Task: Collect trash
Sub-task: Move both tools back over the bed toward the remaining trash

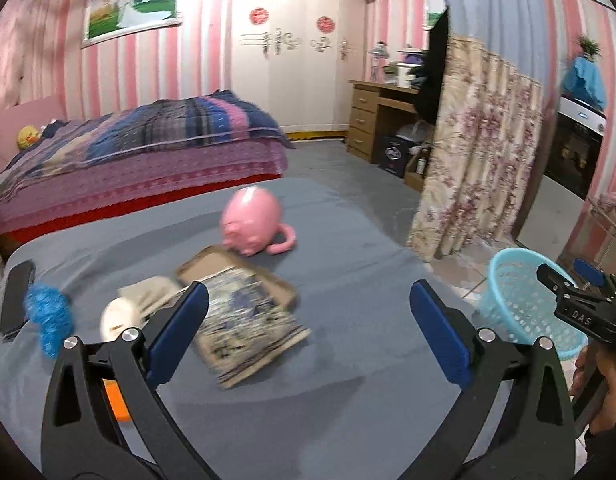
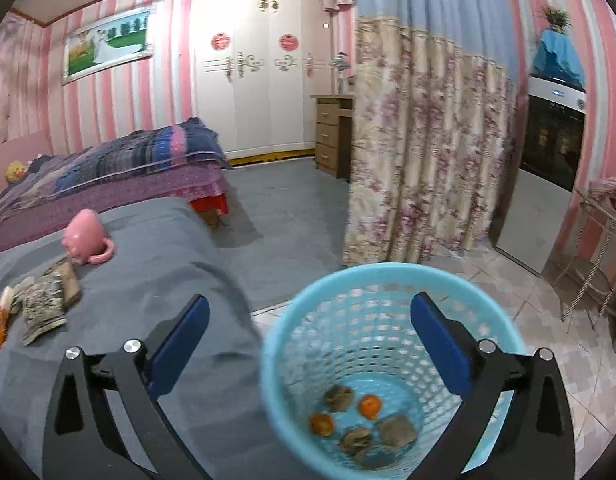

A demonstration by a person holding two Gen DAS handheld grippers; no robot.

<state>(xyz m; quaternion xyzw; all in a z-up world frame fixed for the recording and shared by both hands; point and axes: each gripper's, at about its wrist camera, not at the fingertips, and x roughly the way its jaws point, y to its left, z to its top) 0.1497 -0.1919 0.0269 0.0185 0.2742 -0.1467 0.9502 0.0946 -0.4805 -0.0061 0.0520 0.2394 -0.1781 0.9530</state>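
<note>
Both grippers wide and empty: right gripper [image 2: 310, 322] over the basket's rim [image 2: 388, 270], left gripper [image 1: 310, 312] above bare grey cloth [image 1: 348, 240].

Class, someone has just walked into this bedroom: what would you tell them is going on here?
A person is clearing rubbish from a grey-covered table with a two-finger gripper in each hand. The right gripper hangs open and empty over a blue basket, which already holds orange peel and brown scraps. The left gripper, also open and empty, points at a flat printed box lying by a pink mug.
</note>
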